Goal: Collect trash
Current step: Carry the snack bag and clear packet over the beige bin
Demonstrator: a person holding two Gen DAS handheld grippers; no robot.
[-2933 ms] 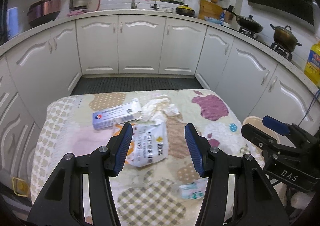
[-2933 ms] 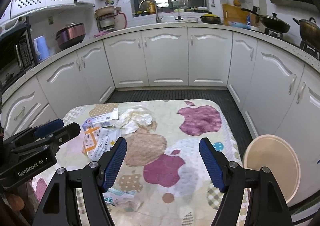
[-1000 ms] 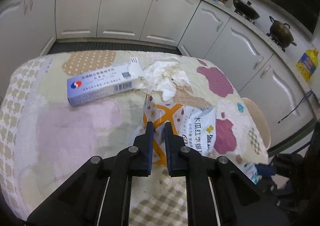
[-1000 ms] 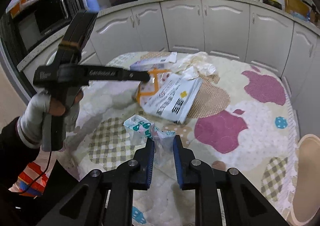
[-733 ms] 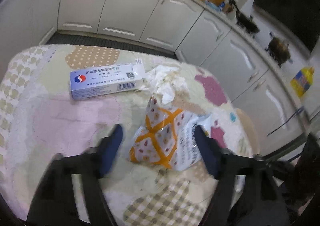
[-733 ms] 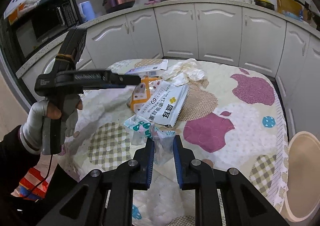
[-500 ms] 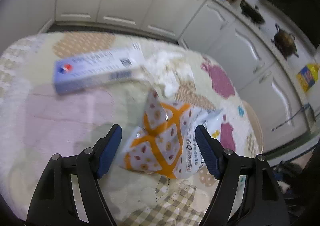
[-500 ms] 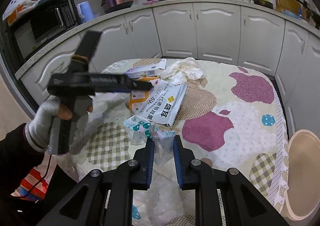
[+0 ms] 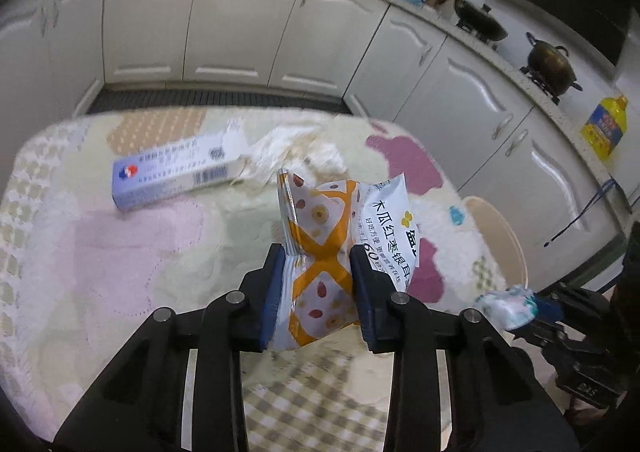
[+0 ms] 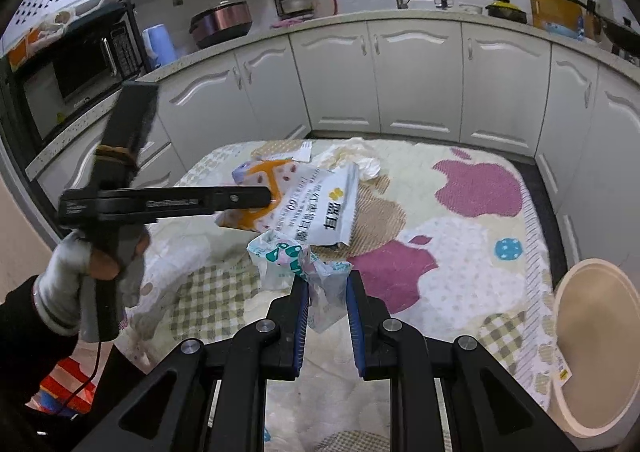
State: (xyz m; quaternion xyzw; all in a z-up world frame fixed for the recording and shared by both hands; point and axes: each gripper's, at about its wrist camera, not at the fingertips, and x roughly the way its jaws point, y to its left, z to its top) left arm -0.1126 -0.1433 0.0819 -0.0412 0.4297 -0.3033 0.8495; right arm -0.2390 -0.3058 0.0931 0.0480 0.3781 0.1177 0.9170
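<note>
Holding trash in both tools, the person is in the middle of picking things up from the surface [image 10: 472,236], which has a cloth with apple shapes on it. The left tool [image 9: 318,288] is pinching a snack bag [image 9: 344,219] by its near end, and the bag looks lifted a little above the cloth. The right tool [image 10: 326,308] is pinching a small wrapper [image 10: 296,260], white with green marks, near the front edge. Two things are not picked up yet: a long box [image 9: 176,175] on the far left and a crumpled tissue [image 9: 292,151] just beside it, in the middle at the far side. A round tan bin [image 10: 596,352] stands on the floor off the right edge of the surface. I think the step in hand is lifting the bag and the wrapper. The next move would likely be to carry both over to the bin, hold them above its mouth, and let go. The bag is floppy and light, so it could slip if the grip is loose.
</note>
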